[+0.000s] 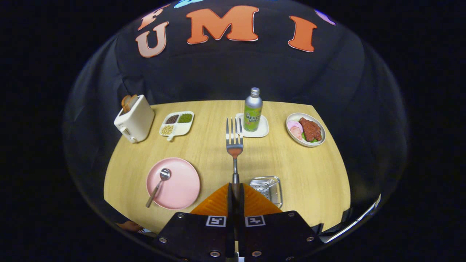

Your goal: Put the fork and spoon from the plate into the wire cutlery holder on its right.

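— Two utensils matter here. Where are they?
— The fork [235,145] is clamped by its handle between the jaws of the gripper [236,189], tines pointing away, lifted above the tabletop [211,145]. The spoon [159,185] lies on the pink plate [174,183], left of the jaws.
— And the holder?
— The wire cutlery holder [267,189] sits just right of the jaws, low and close, likely why the fork hangs here, ready to drop in.
— Anything in the way?
— No. A bottle [253,109] on a coaster [263,130], toaster [134,118], divided tray [177,123] and food plate [305,129] stand well beyond.
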